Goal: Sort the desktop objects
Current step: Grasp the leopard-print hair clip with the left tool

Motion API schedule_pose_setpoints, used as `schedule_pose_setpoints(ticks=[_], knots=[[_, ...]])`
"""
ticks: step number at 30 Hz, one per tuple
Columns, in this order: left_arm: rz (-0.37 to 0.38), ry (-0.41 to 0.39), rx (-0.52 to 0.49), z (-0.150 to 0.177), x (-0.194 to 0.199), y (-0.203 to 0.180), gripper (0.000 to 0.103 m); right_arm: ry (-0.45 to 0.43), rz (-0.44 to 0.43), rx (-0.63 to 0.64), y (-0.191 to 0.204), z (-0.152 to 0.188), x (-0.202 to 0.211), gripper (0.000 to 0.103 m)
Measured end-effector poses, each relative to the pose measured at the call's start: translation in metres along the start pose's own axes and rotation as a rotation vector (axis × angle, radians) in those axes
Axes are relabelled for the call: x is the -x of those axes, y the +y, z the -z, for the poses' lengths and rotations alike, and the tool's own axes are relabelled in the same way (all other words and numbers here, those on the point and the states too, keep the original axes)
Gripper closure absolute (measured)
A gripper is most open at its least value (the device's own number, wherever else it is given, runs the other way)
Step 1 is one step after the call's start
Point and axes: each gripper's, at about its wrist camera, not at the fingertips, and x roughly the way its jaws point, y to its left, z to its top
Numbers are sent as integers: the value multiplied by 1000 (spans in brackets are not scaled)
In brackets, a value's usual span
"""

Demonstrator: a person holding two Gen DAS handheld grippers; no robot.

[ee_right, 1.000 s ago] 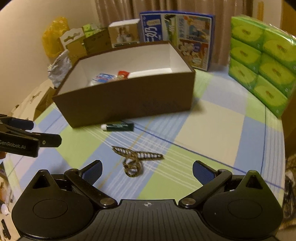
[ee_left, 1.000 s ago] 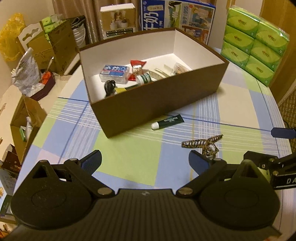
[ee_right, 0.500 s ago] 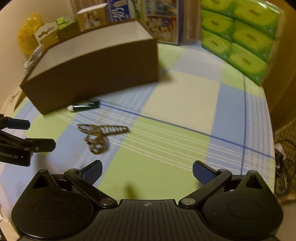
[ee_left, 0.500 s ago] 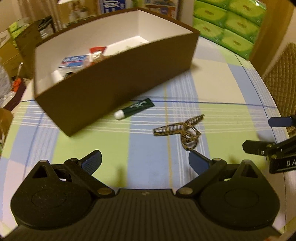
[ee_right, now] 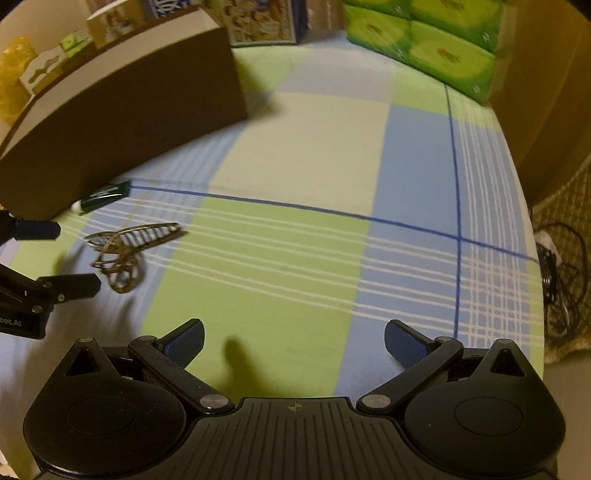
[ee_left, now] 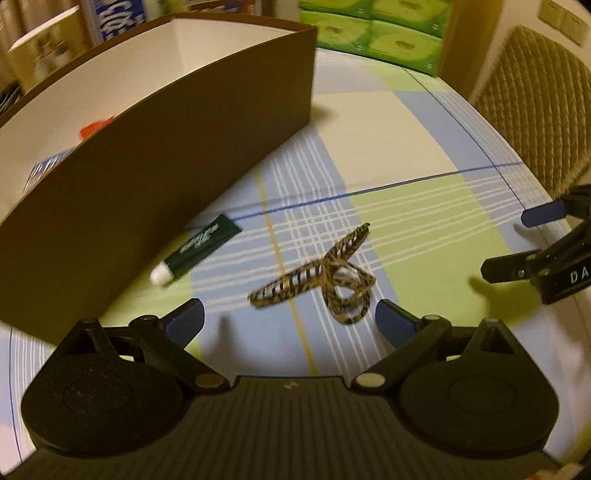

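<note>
Hair clip (ee_left: 317, 280) lies before the spread, empty left gripper (ee_left: 289, 319); next: straddle, close. Right gripper (ee_right: 293, 338) open, idle.

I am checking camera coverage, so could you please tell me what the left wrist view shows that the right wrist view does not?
Only the left wrist view looks into the brown box: its white inside, a red packet and a blue-and-white packet. It also shows the wicker chair.

Only the right wrist view shows the yellow bag and the tangled cables beside the table.

Both show the box, the green tube, the striped hair clip, the checked tablecloth, the green tissue packs, and the other gripper, open: right gripper, left gripper.
</note>
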Motion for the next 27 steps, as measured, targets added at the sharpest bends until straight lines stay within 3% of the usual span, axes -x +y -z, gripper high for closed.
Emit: schedule_pose_setpoints(ticks=[5, 8, 10, 15, 20, 24, 27], knots=[[69, -20, -112, -9, -12, -6, 6, 18, 15, -36, -10, 0, -6, 2], [107, -16, -183, -11, -21, -14, 13, 23, 18, -45, -13, -1, -7, 2], [119, 0, -204, -11, -26, -17, 29, 24, 20, -49, -15, -1, -7, 2], [153, 32, -197, -2, -24, -20, 53, 23, 26, -61, -18, -3, -7, 2], [144, 34, -142, 5, -17, -22, 52, 21, 27, -62, -18, -3, -8, 2], [117, 6, -19, -3, -19, -17, 37, 20, 28, -58, -17, -1, -7, 2], [100, -2, 37, -11, -26, -16, 39, 20, 29, -59, -18, 1, -5, 2]])
